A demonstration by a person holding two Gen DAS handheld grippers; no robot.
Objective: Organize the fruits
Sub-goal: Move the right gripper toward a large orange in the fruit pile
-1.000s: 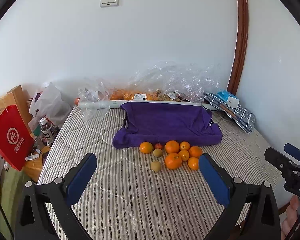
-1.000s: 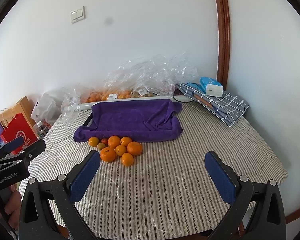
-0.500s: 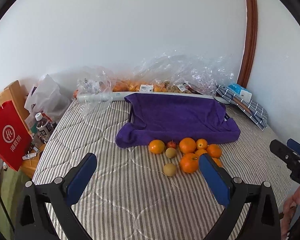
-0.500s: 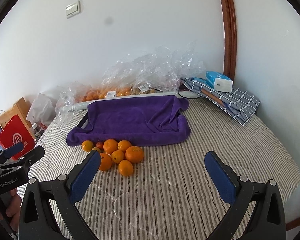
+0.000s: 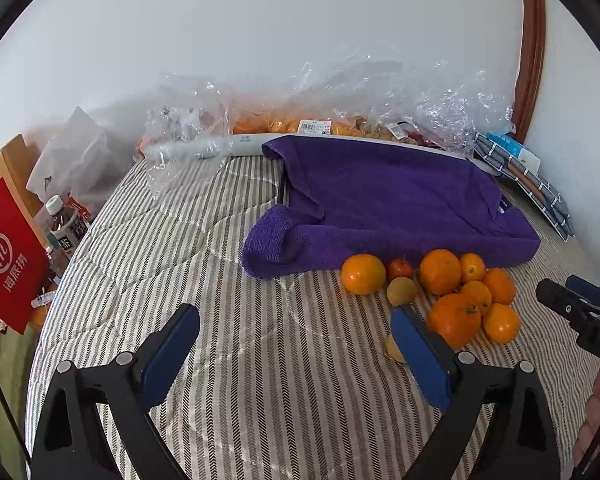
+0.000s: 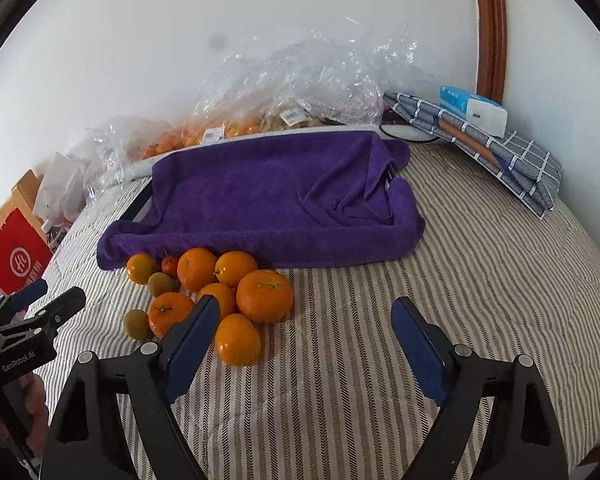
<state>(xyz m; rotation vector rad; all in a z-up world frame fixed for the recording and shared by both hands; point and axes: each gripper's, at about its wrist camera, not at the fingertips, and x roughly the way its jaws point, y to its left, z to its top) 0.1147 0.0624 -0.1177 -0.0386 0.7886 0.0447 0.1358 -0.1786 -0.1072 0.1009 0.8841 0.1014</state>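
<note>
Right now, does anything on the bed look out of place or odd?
Yes. The loose fruits lie in a heap on the striped bedcover, in front of the tray draped with a purple towel, which holds none of them. Nothing looks spilled or damaged.

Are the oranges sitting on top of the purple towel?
No, the oranges lie on the striped bed cover just in front of the purple towel, which has nothing on it.
</note>
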